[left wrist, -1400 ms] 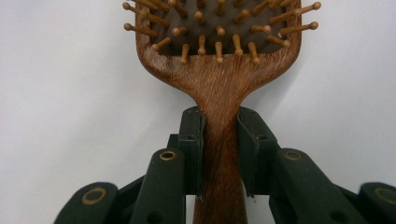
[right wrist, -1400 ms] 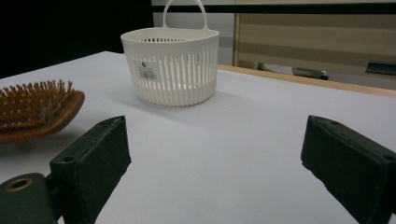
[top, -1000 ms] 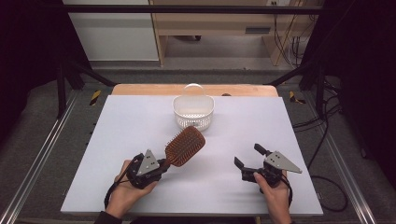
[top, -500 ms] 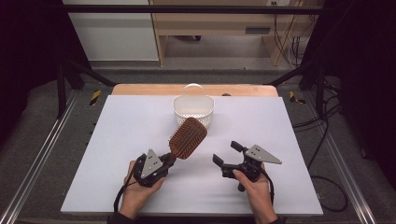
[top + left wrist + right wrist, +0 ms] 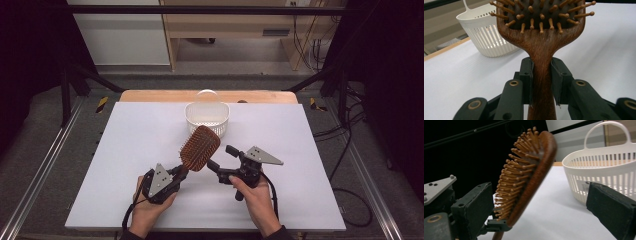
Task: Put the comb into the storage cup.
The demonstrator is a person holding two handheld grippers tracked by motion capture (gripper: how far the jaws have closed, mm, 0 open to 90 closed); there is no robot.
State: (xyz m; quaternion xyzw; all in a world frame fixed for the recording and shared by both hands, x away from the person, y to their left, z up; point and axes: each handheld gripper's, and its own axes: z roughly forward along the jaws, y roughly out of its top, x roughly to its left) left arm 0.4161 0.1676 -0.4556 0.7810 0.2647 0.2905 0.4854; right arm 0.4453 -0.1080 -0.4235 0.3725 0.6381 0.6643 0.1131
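On the left, the left gripper (image 5: 176,176) is clamped on the handle of a wooden hairbrush (image 5: 199,148), both pads pressed flat against the narrow neck just below the head, as the left gripper view shows (image 5: 541,82). The brush is held off the white table (image 5: 125,165), rising from those jaws up and away toward the far right, with its head in the air near the middle of the table, just short of the white basket (image 5: 207,118) that stands at the far edge.

To the right, the right gripper (image 5: 220,159) has its jaws spread wide with nothing pressed between them. In the right gripper view the brush head (image 5: 529,175) stands in the gap between the two pads, nearer the left one, with the basket (image 5: 604,167) behind the right pad. I cannot tell whether the left pad touches the bristles.

Compared with a second ago, the right gripper has come in from the right side of the table to sit just beside the brush head, and the left hand has shifted a little toward the middle, carrying the brush along in the same grip.

The long axis of the brush runs from the handle, low and near the person, to the head, higher and farther off, slanting to the right. The bristles face up and toward the person's left, the smooth back toward the right gripper's far pad.
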